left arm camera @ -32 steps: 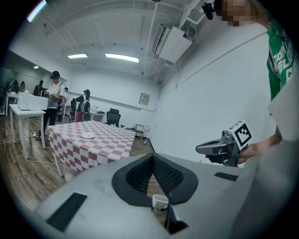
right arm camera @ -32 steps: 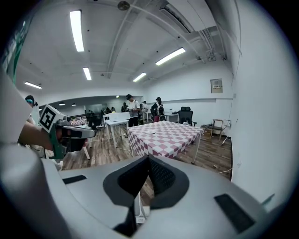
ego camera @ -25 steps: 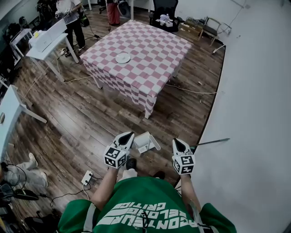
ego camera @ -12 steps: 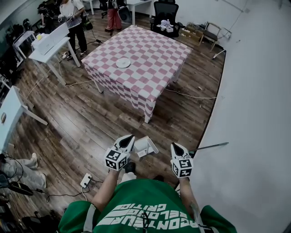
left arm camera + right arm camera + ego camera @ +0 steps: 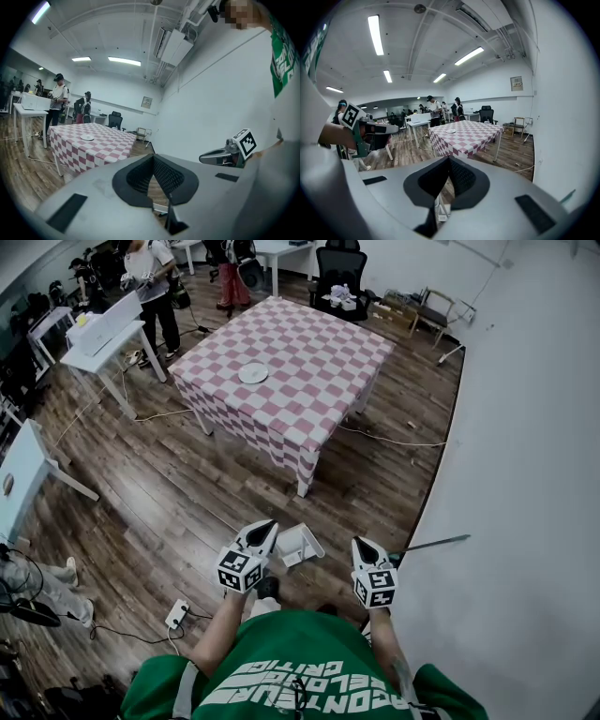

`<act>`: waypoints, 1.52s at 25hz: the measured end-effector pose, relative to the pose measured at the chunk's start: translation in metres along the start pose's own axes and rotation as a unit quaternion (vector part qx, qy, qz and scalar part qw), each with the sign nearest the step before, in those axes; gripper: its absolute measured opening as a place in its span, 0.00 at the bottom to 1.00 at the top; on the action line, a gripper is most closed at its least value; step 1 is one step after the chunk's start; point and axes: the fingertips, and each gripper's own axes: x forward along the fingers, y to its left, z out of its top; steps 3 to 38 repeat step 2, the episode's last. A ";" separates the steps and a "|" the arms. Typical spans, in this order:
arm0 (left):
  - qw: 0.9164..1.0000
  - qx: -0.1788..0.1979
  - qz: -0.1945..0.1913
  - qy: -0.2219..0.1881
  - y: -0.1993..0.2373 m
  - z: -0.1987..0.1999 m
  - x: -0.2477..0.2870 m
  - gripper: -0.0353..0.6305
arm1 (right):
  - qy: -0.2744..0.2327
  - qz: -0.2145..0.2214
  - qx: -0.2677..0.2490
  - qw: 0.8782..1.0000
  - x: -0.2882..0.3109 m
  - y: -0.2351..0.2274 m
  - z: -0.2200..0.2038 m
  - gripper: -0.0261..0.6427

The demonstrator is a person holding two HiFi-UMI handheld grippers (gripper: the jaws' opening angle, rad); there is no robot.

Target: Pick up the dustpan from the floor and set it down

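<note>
The left gripper (image 5: 269,520) and right gripper (image 5: 360,542) are hovering with fingers clenched on nothing, while the white plastic dustpan (image 5: 300,543) is lying on the dark wooden floor (image 5: 187,493) between them, just beside the left one. Reaching down with the fingers clenched like this is risking a shove instead of a catch. Against the earlier frame, nothing is changing but the scene sitting slightly lower.
</note>
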 end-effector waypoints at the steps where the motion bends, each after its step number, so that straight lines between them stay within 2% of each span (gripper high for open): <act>1: 1.000 0.000 -0.001 0.000 -0.001 0.000 0.000 0.06 | 0.000 -0.001 0.001 1.000 -0.001 -0.001 -0.001 0.05; 38: 1.000 0.001 -0.001 0.000 -0.002 0.000 0.000 0.06 | 0.000 -0.002 0.002 1.000 -0.002 -0.001 -0.002 0.05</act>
